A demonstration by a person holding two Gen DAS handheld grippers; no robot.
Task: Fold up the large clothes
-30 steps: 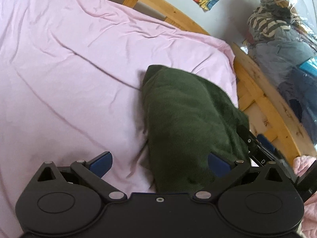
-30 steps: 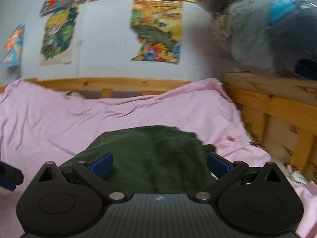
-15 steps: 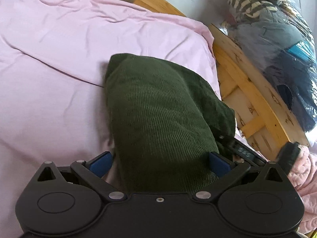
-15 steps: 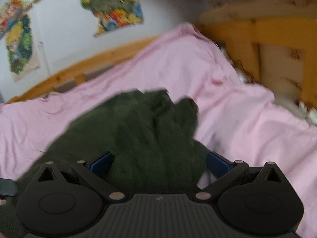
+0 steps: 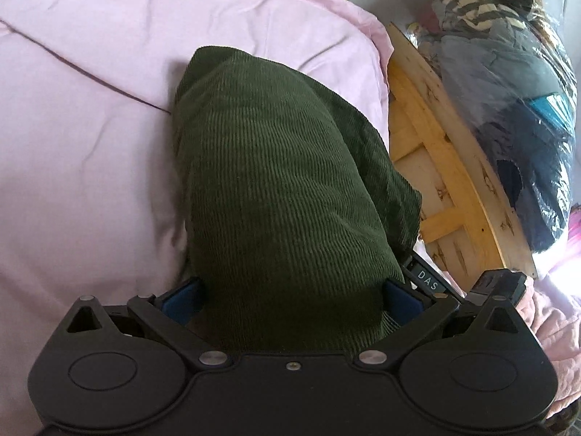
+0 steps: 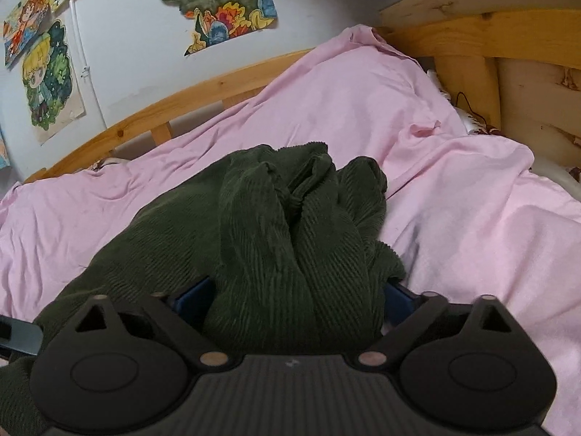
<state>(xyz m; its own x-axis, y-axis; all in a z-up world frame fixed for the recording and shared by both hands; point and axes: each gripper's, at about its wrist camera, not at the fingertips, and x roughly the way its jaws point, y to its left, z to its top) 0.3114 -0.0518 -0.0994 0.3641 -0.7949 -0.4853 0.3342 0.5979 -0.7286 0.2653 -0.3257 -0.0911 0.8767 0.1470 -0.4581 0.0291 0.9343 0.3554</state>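
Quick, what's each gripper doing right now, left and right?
Left gripper: wide, green corduroy garment between its pads; grip cannot be told.
Right gripper: jaws closing around the garment's bunched folds.

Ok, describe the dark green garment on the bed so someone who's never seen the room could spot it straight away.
Find the wooden-framed bed covered by a pale pink sheet. Near its corner, by the wooden end rails, lies a bunched dark green corduroy garment. It is the only dark, ribbed fabric on the smooth pink bedding.
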